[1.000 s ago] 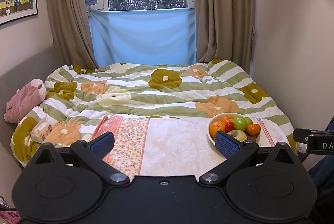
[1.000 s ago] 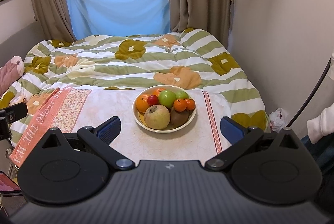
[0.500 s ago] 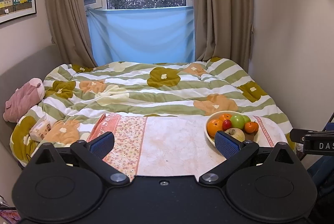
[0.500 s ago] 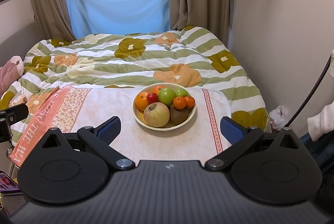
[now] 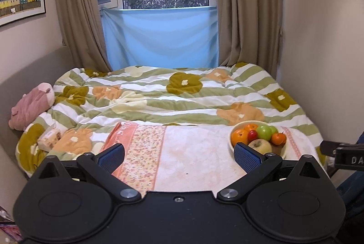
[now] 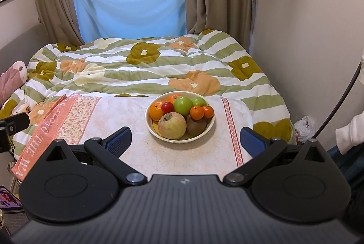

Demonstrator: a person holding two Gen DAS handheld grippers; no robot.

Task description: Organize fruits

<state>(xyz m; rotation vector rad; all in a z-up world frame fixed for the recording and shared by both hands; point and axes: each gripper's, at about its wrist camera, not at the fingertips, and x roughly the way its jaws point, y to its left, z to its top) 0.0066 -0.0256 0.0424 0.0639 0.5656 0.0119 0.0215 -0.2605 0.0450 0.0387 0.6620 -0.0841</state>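
On my far left a pink plush toy (image 5: 31, 107) lies against the bed's padded side, and a small packet (image 5: 49, 138) sits on the striped quilt (image 5: 159, 96) next to it; neither looks like part of my job. Next comes my left claw (image 5: 179, 154), its two blue pads wide apart with nothing between them, held low over the near edge of the surface (image 5: 193, 153). That surface is covered by a pale flowered cloth (image 6: 68, 116) and stands at the foot of the bed. I judge I hold this claw back so that it stays out of the way.

Further right, my right claw (image 6: 185, 139) is also spread wide and empty, and it points almost straight at the bowl (image 6: 150, 124). I take that as the better line for reaching in.

The bowl is cream, shallow and round, standing on the cloth towards its right side, near the red patterned stripe. The fruits are all heaped inside it; none that I can see lies loose on the cloth. At the front sit a big yellowish apple (image 6: 172, 125) with a dull, speckled skin and a brown kiwi (image 6: 197, 127). Behind them are an orange (image 6: 155, 110), a small red fruit (image 6: 167, 106), a shiny green apple (image 6: 183, 104), a second green fruit (image 6: 199, 101), and two little tangerines (image 6: 197, 112).

That heap would suit fruit already gathered as well as fruit waiting to be laid out, and I cannot tell which.

On the far right a pale sleeve (image 6: 350, 134) shows at the edge.
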